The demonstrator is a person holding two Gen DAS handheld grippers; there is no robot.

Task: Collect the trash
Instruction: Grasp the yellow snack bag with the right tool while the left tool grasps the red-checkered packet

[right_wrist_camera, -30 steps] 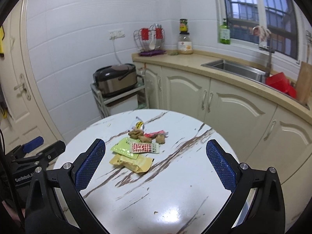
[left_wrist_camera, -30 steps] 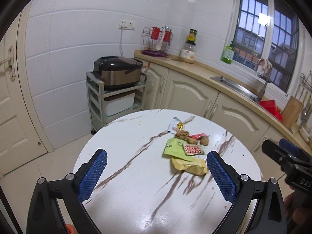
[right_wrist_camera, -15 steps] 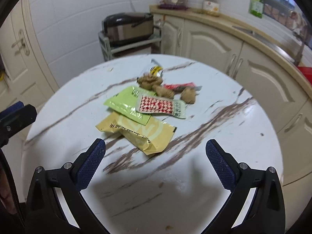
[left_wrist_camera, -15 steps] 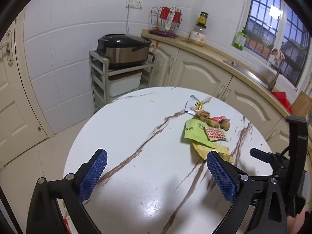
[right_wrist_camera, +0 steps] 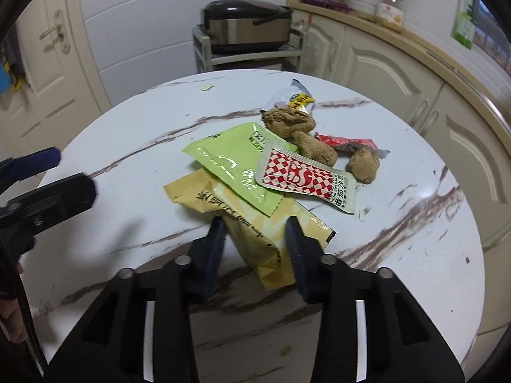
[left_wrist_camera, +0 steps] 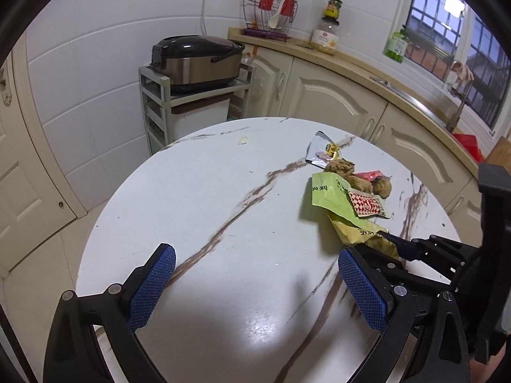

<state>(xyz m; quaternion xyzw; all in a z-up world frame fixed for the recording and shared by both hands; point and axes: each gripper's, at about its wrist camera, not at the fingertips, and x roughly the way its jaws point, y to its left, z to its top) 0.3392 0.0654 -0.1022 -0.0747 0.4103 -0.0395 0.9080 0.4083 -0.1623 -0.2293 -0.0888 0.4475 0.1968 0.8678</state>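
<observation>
On the round white marble-veined table, the right gripper has narrowed its ribbed blue pads onto the crinkled yellow foil packet at the near end of the litter pile. The left gripper hangs wide apart, empty, over bare tabletop at the left.

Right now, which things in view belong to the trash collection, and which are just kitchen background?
Part of the job:
- yellow wrapper, between the right tool's fingers
- green wrapper
- red checkered sachet
- red wrapper
- silver packet
- brown lumps

Just background:
- rice cooker
- utensil rack
- jar
- green bottle
</observation>
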